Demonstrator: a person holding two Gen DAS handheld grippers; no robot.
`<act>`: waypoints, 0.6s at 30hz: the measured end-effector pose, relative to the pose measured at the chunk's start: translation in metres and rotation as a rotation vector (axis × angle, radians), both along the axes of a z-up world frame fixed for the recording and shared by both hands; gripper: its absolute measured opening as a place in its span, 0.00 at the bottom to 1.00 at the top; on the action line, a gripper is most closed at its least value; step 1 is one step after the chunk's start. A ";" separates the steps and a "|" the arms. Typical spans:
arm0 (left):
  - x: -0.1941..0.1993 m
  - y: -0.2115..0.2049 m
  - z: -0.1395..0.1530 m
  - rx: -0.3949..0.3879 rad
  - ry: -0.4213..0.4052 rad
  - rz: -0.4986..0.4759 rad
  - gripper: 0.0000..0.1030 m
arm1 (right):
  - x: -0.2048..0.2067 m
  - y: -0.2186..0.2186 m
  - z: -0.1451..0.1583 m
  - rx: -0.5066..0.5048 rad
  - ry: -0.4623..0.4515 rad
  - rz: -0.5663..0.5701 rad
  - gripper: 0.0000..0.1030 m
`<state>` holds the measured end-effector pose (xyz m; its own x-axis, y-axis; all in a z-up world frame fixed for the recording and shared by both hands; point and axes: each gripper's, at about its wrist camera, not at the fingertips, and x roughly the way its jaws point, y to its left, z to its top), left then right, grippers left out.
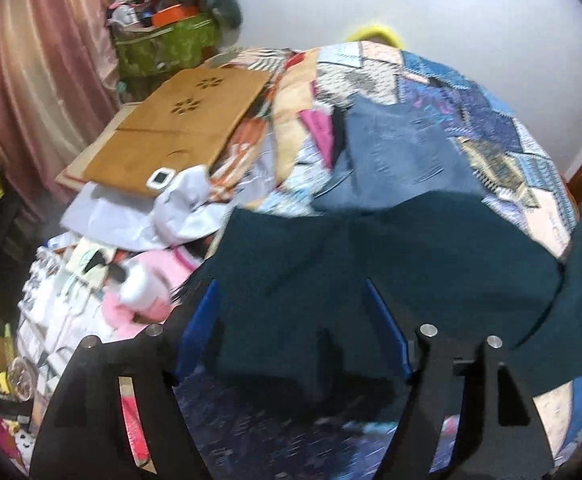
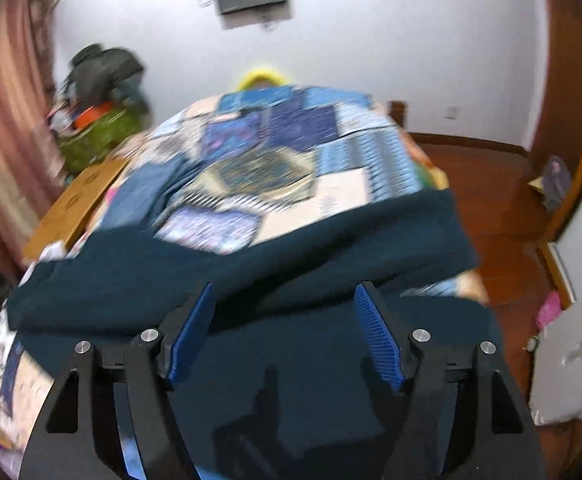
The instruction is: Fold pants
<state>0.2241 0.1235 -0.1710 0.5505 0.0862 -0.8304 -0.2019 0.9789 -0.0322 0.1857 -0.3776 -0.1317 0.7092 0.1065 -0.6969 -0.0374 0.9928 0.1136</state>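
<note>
Left gripper (image 1: pixel 291 316): nearest the lens, pitched steeply down over the dark teal pants (image 1: pixel 391 264); blue pads spread wide, cloth seen between them but neither pad pressing it, nothing held.
Right gripper (image 2: pixel 287 332): also angled down at the pants (image 2: pixel 251 264); jaws wide apart, pads clear of the fabric, nothing gripped; view smeared by motion.
Pants: lie flat across the near part of the patchwork quilt (image 1: pixel 491 136), a fold ridge running crosswise in the right wrist view.
Pants edges: far edge lies on the quilt; right end droops over the bed's side.
Denim piece (image 1: pixel 395 152): on the quilt just beyond the pants, touching or slightly overlapped, cannot tell which.
Left side: cluttered; brown board (image 1: pixel 179 128), white and pink items crowd the pants' left edge.
Right side: bare wooden floor (image 2: pixel 483 184) beside the bed.
Far quilt: uncovered beyond the denim.
</note>
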 end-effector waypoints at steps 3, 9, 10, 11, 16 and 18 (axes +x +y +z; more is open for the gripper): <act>0.027 -0.017 0.004 0.001 -0.001 -0.023 0.71 | 0.021 -0.032 0.009 -0.018 -0.008 -0.065 0.67; 0.075 -0.050 0.000 0.018 -0.008 -0.076 0.71 | 0.070 -0.083 0.006 -0.046 -0.015 -0.203 0.67; 0.084 -0.055 -0.003 0.015 -0.001 -0.085 0.71 | 0.078 -0.091 0.002 -0.048 -0.003 -0.219 0.67; 0.090 -0.060 -0.006 0.011 0.006 -0.093 0.71 | 0.090 -0.098 -0.003 -0.048 0.013 -0.235 0.67; 0.117 -0.083 -0.026 0.031 0.043 -0.133 0.71 | 0.141 -0.125 -0.037 -0.008 0.107 -0.273 0.67; 0.123 -0.088 -0.034 0.040 0.061 -0.143 0.71 | 0.161 -0.133 -0.053 0.013 0.153 -0.273 0.67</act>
<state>0.3474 0.0354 -0.2052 0.5080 0.0443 -0.8602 -0.0611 0.9980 0.0153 0.3463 -0.5101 -0.1847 0.5995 -0.0637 -0.7978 0.2489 0.9622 0.1102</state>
